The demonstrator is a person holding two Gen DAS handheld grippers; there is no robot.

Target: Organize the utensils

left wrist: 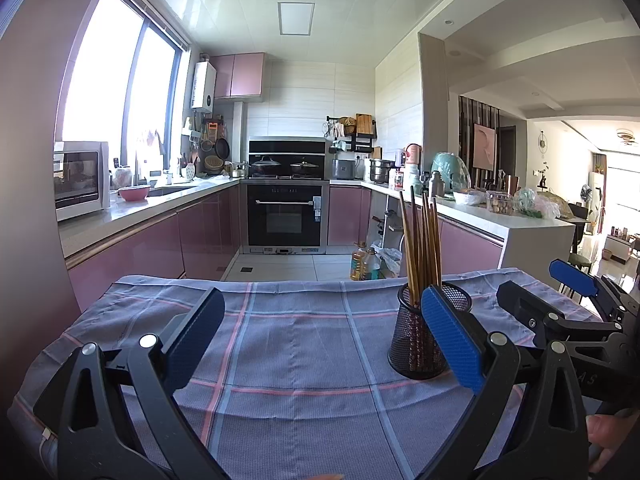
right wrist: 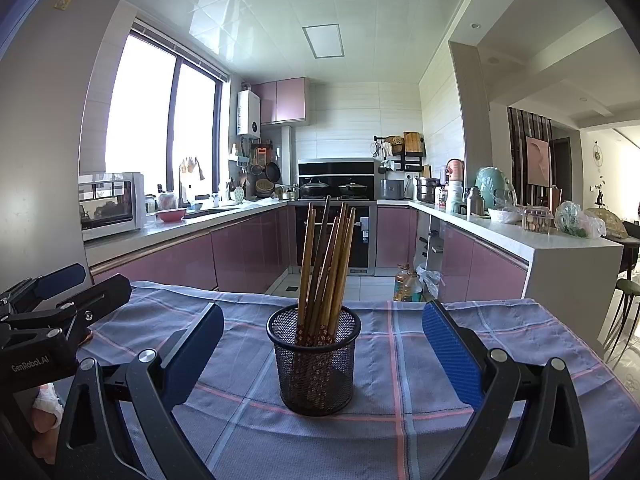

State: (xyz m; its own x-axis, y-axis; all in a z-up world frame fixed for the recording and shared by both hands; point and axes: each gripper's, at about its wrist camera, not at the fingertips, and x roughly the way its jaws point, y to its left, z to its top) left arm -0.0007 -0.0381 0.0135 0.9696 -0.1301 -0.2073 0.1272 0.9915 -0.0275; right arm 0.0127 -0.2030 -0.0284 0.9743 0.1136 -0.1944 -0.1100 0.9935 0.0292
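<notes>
Chopsticks stood bundled in a mesh holder while both claws hung released above the surface.

The black mesh holder point(right wrist: 314, 364) sat upright on the checked cloth point(right wrist: 400, 432) covering the surface, and the wooden chopsticks point(right wrist: 326, 264) leaned together inside it, tips fanned upward. The right claw point(right wrist: 322, 350) gaped wide with the holder between its blue pads, touching neither. The left claw point(left wrist: 320, 340) was likewise spread and empty, the holder just beside its right finger.
</notes>
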